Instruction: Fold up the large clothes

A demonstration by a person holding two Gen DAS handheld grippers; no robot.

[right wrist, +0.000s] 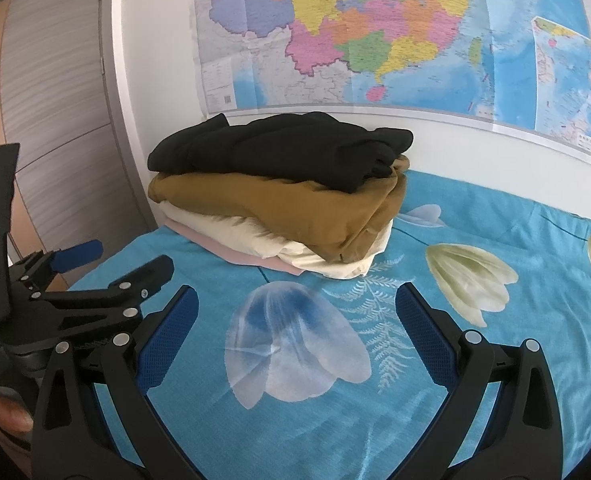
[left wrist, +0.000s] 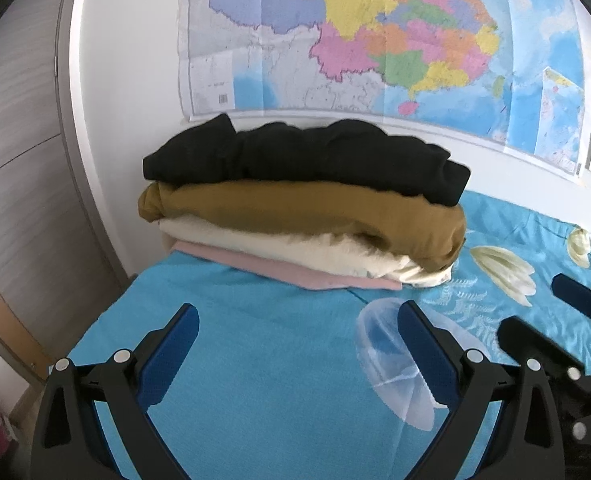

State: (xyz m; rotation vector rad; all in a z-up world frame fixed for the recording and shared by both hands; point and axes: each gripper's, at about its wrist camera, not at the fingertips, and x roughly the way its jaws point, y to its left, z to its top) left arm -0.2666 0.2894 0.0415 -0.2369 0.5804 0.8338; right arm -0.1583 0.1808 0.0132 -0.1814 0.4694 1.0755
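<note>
A stack of folded clothes lies at the far corner of the bed: a black garment [left wrist: 307, 156] [right wrist: 279, 152] on top, then a mustard-brown one [left wrist: 295, 212] [right wrist: 271, 208], a cream one [left wrist: 295, 252] [right wrist: 255, 244] and a pink one [left wrist: 295, 272] [right wrist: 231, 256] at the bottom. My left gripper [left wrist: 297, 316] is open and empty, just short of the stack. My right gripper [right wrist: 295, 300] is open and empty over the sheet, to the right of the left one. The right gripper shows at the right edge of the left wrist view [left wrist: 543, 308], the left gripper at the left of the right wrist view [right wrist: 123, 260].
The bed is covered by a turquoise sheet [left wrist: 255, 360] [right wrist: 495, 380] with large printed flowers. A wall map [left wrist: 375, 40] [right wrist: 375, 32] hangs behind the stack. A grey wardrobe [left wrist: 19, 160] [right wrist: 55, 120] stands at the left, close to the bed's edge.
</note>
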